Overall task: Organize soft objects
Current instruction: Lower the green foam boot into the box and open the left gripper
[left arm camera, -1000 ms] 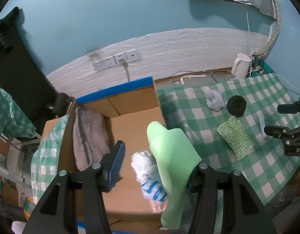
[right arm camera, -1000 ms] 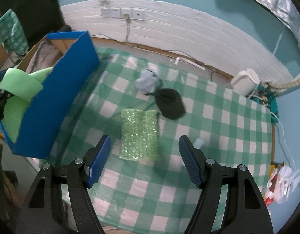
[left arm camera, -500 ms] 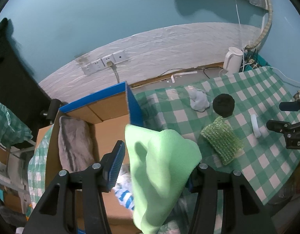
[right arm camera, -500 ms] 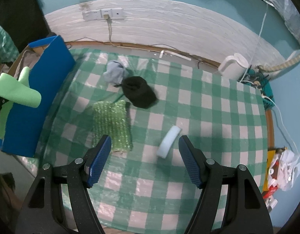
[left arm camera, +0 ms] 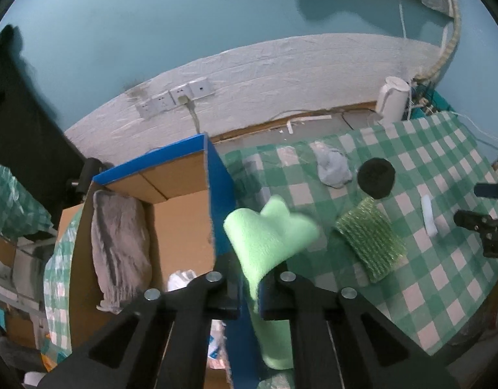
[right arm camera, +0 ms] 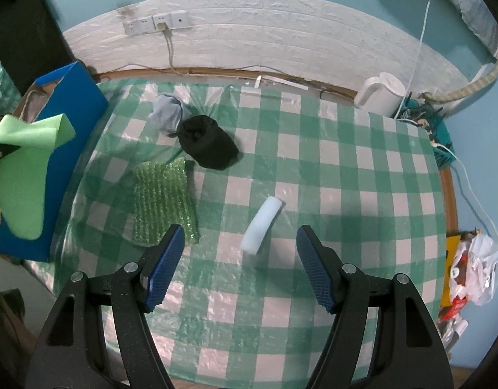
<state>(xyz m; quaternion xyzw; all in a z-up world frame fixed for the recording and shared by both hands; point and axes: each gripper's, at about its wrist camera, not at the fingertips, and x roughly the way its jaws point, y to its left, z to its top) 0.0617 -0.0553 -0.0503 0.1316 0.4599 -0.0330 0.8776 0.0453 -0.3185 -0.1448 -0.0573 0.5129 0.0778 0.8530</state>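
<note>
Left wrist view, bottom centre: the left gripper (left arm camera: 249, 287) has just been closing and now pinches a light green cloth (left arm camera: 268, 236) between its jaws. The pads are hidden by the fabric. One end of the cloth blooms upward, blurred at its edge; the other hangs down and is cut off behind the black arms. Behind it, at centre left, stands a blue-sided cardboard box (left arm camera: 221, 201), its near corner masked by the gripper. Inside the box a grey towel (left arm camera: 119, 243) drapes over the left wall, and a white and blue bundle (left arm camera: 184, 278) at the bottom is mostly hidden.

Right wrist view, lower centre: the right gripper (right arm camera: 241, 261) hangs with its fingers wide apart and nothing between them, above a green checked tablecloth (right arm camera: 346, 168). Just beyond, at mid-frame, lies a white foam strip (right arm camera: 262, 225). To its left rests a glittery green sponge cloth (right arm camera: 163, 202), its lower corner covered by the left finger. Farther back, upper left of centre, a black fabric roll (right arm camera: 207, 146) touches a crumpled pale grey cloth (right arm camera: 166, 113). At upper right a white kettle (right arm camera: 380, 95) stands by the wall amid tangled cables too small to make out.
</note>
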